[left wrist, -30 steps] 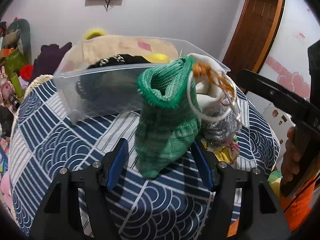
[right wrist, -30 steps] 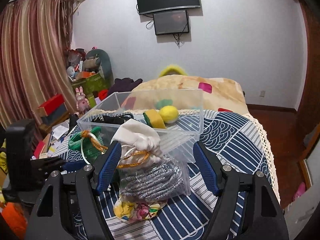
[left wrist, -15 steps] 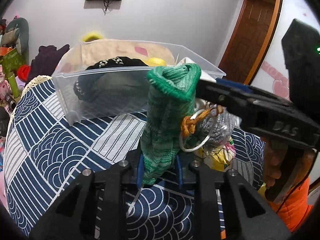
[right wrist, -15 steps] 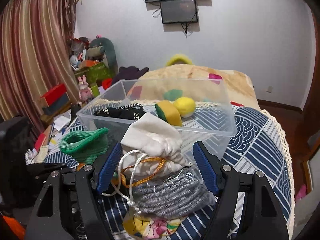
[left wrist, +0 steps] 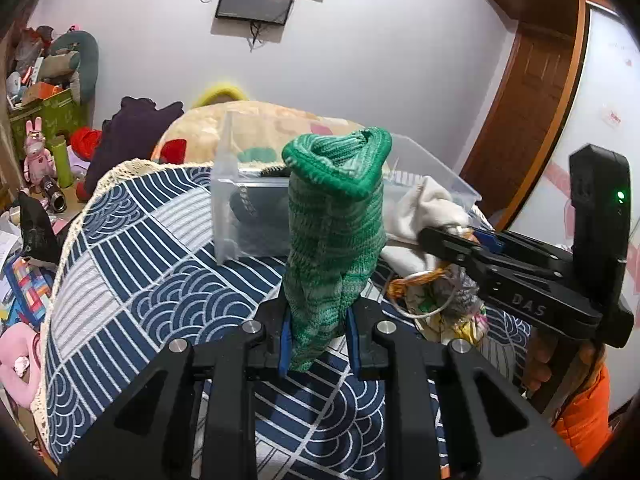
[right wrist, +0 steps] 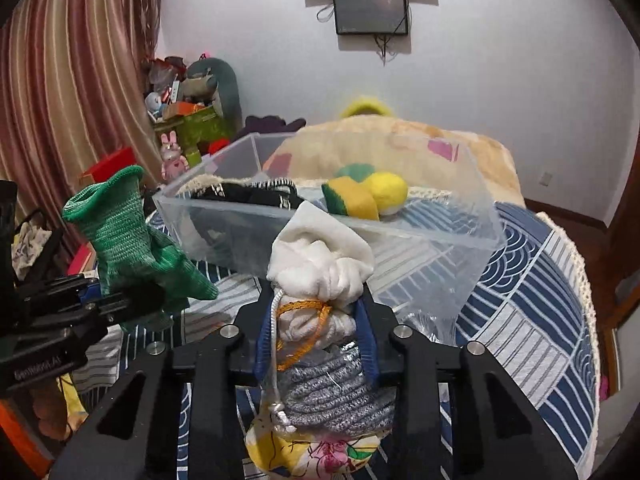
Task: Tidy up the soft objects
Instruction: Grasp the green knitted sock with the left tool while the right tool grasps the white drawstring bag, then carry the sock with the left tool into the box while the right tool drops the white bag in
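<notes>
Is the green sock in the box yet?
No. The green sock stands upright outside the clear box, pinched at its lower end by the left gripper.

The green knit sleeve [left wrist: 336, 236] hides the middle of the clear box [left wrist: 436, 168], so most of the contents behind it cannot be seen. The floral fabric [right wrist: 304, 454] under the grey bundle [right wrist: 336, 396] is mostly covered.

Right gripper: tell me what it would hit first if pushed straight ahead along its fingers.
Probably the near wall of the clear plastic bin, which stands just beyond the white cloth bundle that the right gripper is shut on. The bundle would touch it first, though depth is hard to judge here.
</notes>
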A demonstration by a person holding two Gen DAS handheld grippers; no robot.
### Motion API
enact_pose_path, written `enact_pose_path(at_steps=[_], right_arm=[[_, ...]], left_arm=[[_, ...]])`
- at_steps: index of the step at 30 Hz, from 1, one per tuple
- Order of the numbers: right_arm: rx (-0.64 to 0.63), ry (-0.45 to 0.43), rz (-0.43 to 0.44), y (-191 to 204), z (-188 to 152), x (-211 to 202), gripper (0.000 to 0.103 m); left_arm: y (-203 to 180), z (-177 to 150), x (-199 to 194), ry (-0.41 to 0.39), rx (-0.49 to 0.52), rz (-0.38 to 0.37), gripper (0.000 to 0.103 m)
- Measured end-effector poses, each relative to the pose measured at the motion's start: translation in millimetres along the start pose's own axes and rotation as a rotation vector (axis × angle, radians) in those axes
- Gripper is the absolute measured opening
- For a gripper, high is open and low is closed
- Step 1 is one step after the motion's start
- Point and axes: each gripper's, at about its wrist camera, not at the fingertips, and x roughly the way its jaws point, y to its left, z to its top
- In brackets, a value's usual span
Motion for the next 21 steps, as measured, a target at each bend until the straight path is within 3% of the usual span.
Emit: enact_pose_path(at_steps=[14,21], right_arm=[[0.002,-0.184,-0.030,-1,20,-62,0.031],[0.018,-0.238,-0.079,-7,37,-72,0.031]], left_arm=[[6,47,-45,-0.146,-0.003,0.013,0.021],[2,74,-44,-0.193,0.027,0.047,0.021]])
